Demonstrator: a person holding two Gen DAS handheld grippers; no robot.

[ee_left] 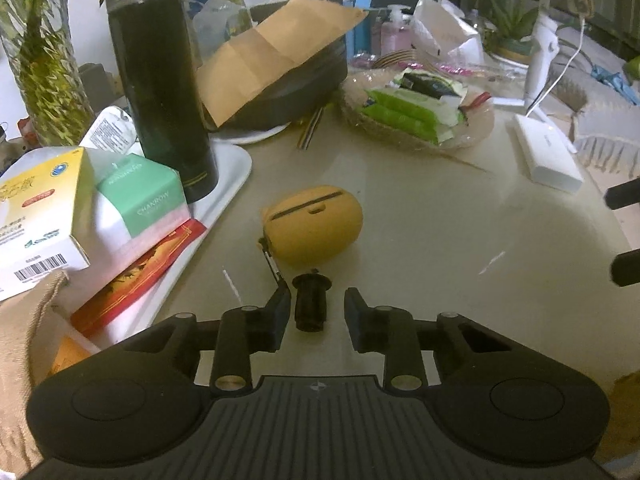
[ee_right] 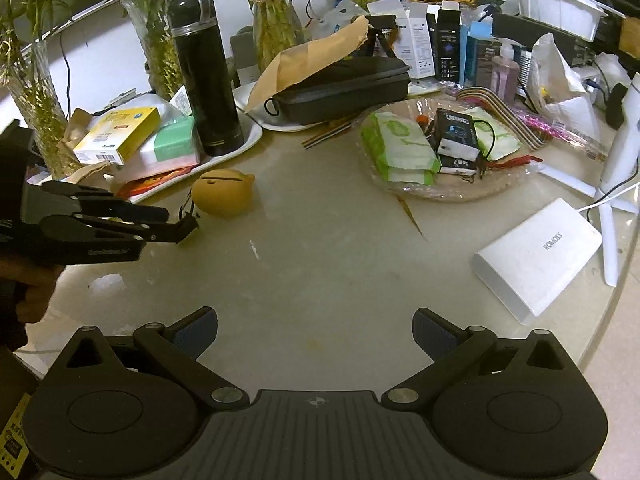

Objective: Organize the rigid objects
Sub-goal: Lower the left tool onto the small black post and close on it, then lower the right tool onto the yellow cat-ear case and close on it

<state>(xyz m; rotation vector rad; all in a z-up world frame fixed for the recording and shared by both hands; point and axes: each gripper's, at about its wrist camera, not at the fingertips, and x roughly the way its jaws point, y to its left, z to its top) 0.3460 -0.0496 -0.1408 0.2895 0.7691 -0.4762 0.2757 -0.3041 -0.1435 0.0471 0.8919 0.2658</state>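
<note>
Left tool (ee_left: pixel 317 304) fills the bottom of the left wrist view, jaws narrowed but not touching. Small black plug-like piece (ee_left: pixel 310 303) stands between the fingertips (ee_left: pixel 280 312), closer to the left pad, with a visible gap on the right side; pads not pressing on it as far as I can tell, so nothing gripped yet. Piece's long axis runs straight away from the camera, in line with the fingers. Just beyond it lies the yellow pouch (ee_left: pixel 316 228), flat on the tabletop (ee_left: pixel 420 248), with a thin clip or cord trailing back toward the left fingertip. Judgement: the next close needs only a small squeeze, since the piece is already inside the jaws. White tray (ee_left: pixel 228 184) with black flask (ee_left: pixel 160 88) and boxes sits to the left, well apart.

Right wrist view: right tool (ee_right: pixel 315 334) nearest, jaws wide, nothing between them, only bare tabletop ahead. Left tool shows at far left edge, seen side-on, held by a hand (ee_right: pixel 28 288), its tip just beside the yellow pouch. Black piece is hidden behind the fingers there. White power bank (ee_right: pixel 536 256) lies to the right, and plate of packets (ee_right: pixel 440 148) further back. Left hand is clearly the nearer one to the pouch and piece; right tool is well apart from both.
</note>
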